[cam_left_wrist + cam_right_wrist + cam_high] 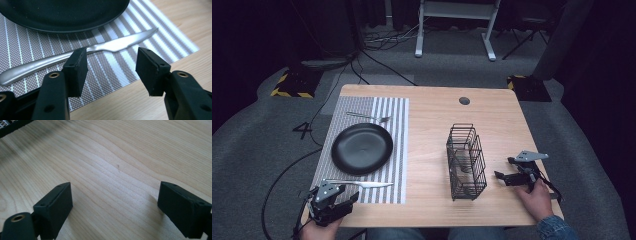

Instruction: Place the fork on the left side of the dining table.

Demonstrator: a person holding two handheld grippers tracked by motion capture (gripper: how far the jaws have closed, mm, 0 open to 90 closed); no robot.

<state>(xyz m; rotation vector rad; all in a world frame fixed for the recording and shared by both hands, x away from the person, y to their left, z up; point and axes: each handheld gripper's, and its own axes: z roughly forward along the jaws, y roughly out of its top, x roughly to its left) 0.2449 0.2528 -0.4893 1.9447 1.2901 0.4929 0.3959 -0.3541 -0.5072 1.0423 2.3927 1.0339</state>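
A black plate [362, 148] lies on a striped placemat [398, 150] on the left of the wooden table [432, 110]. A fork [368, 117] rests beyond the plate and a steel knife [362, 183] lies on the mat in front of it. My left gripper [347, 200] sits open at the table's near left corner, just short of the knife [82, 50], with nothing between its jaws. Near the front right of the table my right gripper [503, 169] stands open and empty over bare wood, right of a black wire basket [466, 161].
A round cable hole [464, 100] sits near the table's far edge. Beyond the table are grey carpet, loose cables [362, 65] and a white desk frame [457, 25]. Bare wood lies between the mat and the basket.
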